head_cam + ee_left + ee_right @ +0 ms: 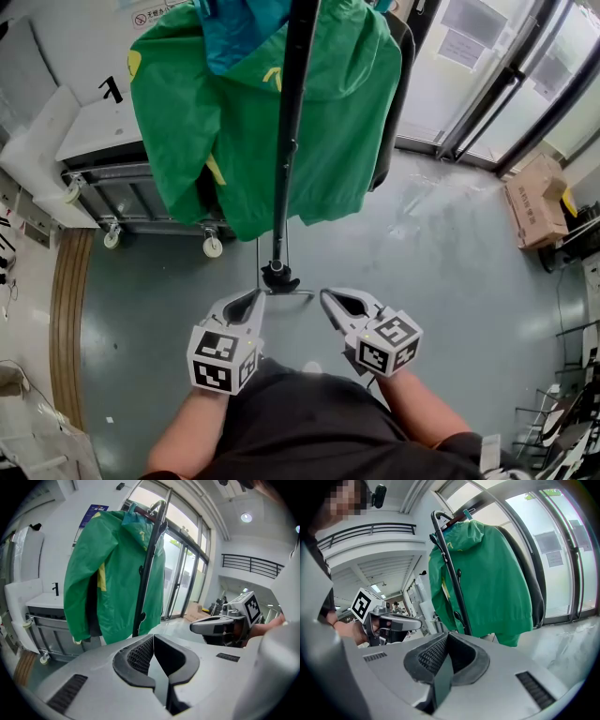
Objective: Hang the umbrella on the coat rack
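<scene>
Hung, by the look of it: the long black folded umbrella (286, 141) dangles from the silver metal coat rack (167, 501), beside a green hooded jacket (328, 122). The risk I see is a shallow hook hold, where any nudge to the rack could drop it. My left gripper (255, 298) and right gripper (325, 296) are pressed closed and empty. The umbrella's lower end hangs near them, just ahead and between, untouched.
</scene>
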A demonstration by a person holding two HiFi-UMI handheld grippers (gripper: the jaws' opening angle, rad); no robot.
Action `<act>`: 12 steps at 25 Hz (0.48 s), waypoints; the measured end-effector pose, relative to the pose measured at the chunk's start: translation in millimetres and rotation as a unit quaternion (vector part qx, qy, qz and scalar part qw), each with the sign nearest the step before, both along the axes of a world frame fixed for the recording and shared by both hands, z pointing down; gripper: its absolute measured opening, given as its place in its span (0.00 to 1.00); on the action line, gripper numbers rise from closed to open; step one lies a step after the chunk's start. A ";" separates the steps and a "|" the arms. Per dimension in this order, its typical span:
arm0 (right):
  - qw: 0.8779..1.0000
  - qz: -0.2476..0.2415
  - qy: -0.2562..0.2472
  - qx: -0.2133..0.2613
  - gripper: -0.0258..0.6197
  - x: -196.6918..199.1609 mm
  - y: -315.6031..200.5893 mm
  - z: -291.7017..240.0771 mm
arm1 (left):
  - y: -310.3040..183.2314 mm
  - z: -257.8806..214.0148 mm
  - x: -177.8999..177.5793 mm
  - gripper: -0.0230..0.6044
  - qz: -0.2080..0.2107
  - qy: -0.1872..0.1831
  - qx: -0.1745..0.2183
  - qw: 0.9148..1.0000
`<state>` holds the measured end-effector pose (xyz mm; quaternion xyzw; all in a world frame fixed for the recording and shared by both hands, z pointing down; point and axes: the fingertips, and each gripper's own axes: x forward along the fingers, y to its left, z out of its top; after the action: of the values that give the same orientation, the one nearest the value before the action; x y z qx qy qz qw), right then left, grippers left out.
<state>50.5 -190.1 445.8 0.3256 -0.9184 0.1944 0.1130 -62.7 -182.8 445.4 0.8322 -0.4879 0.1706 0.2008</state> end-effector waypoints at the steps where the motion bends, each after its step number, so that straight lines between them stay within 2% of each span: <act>1: 1.000 -0.001 0.000 0.000 0.06 -0.7 0.6 0.2 | 0.6 0.2 -0.7 0.06 0.000 0.000 0.000 1.000; 12: 1.000 -0.006 0.007 0.000 0.06 -4.0 4.7 2.4 | 5.0 1.3 -5.7 0.06 0.001 -0.003 -0.002 1.000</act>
<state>46.5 -185.4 448.2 0.3209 -0.9198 0.1910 0.1203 -68.4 -177.8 446.7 0.8316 -0.4876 0.1743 0.2010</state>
